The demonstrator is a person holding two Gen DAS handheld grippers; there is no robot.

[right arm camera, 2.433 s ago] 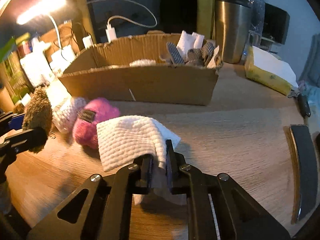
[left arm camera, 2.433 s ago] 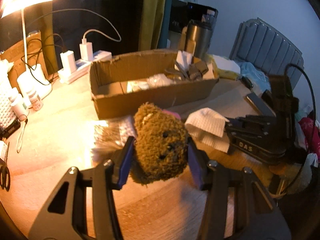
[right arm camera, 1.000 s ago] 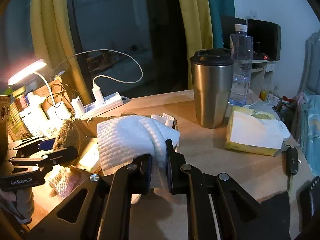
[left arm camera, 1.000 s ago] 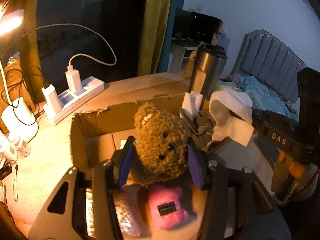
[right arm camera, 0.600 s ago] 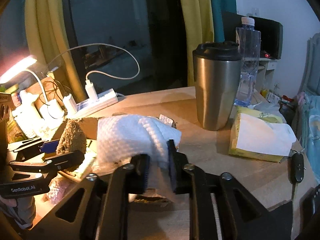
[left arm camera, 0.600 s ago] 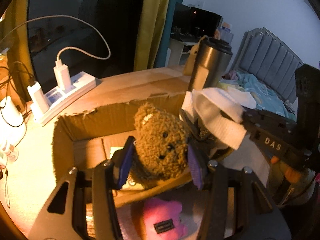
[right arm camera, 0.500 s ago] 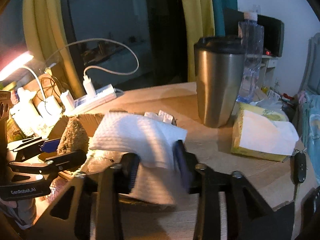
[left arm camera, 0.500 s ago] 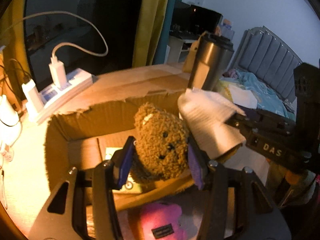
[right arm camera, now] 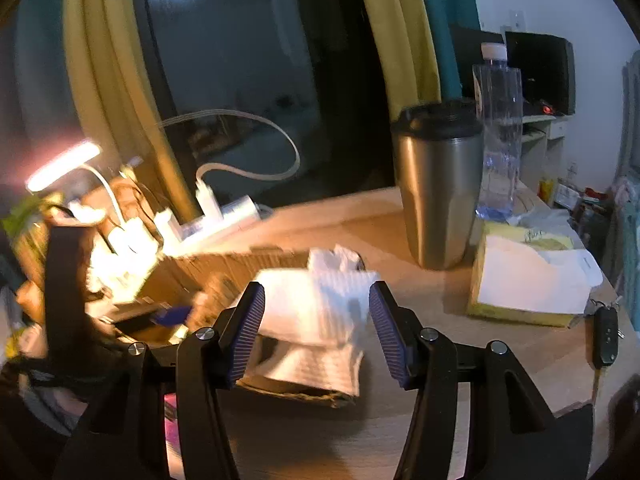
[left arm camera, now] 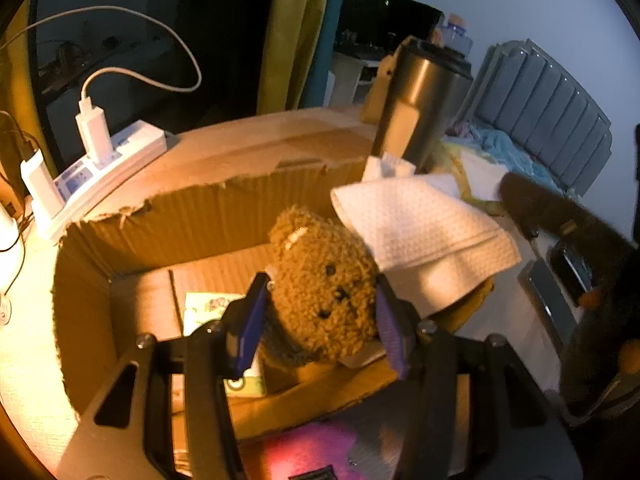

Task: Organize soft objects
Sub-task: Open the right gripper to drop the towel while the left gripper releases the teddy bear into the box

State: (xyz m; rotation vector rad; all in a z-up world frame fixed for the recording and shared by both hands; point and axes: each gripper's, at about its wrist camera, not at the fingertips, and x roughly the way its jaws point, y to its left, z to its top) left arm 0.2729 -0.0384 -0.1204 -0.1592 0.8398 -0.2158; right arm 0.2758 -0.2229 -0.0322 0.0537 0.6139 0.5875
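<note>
A brown teddy bear [left arm camera: 324, 280] sits between the blue pads of my left gripper [left arm camera: 320, 292], which is shut on it just above the inside of an open cardboard box [left arm camera: 200, 216]. A white waffle cloth [left arm camera: 420, 224] lies draped over the box's right end, partly against the bear. In the right wrist view my right gripper [right arm camera: 317, 292] has its jaws opening; the white cloth [right arm camera: 312, 360] lies between and below the pads, and they do not press on it. A pink plush [left arm camera: 308, 452] lies on the table in front of the box.
A steel tumbler [right arm camera: 438, 184] and a water bottle [right arm camera: 498, 132] stand behind the box's right end. A yellow tissue pack [right arm camera: 524, 284] and a car key [right arm camera: 606, 336] lie to the right. A power strip [left arm camera: 100, 168] with chargers sits far left. A printed card [left arm camera: 208, 304] lies inside the box.
My right gripper's jaws have spread and let go of the white cloth, which now rests on the box's right end. My left gripper has carried the bear forward and lower over the box.
</note>
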